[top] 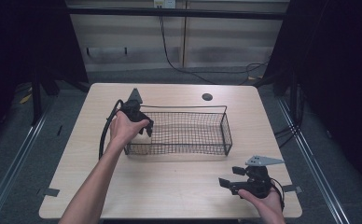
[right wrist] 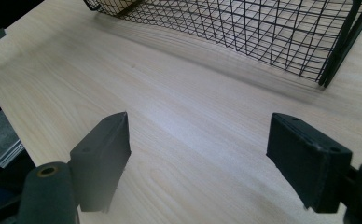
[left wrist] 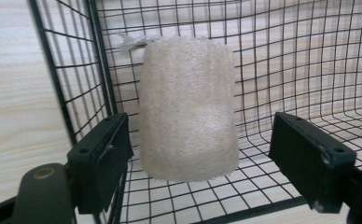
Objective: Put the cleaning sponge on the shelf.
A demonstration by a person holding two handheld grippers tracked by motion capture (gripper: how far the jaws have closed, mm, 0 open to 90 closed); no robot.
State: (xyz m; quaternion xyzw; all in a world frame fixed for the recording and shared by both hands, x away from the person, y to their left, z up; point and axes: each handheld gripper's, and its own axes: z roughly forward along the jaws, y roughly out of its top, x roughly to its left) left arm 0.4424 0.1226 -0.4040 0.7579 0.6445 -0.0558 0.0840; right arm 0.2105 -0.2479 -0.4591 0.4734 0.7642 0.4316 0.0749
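Inside the wire basket (left wrist: 309, 56), at its left end, a pale loofah sponge (left wrist: 187, 107) stands between the spread jaws of the left gripper (left wrist: 200, 156), which clear it on both sides; the high view hides the sponge behind the hand (top: 123, 128). The right gripper (right wrist: 214, 154) hangs released over bare table (right wrist: 179, 121) near the front right corner.

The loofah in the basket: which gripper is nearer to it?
Left. The left gripper is inside the basket, its open jaws on either side of the loofah. The right gripper rests on the table, outside the basket.
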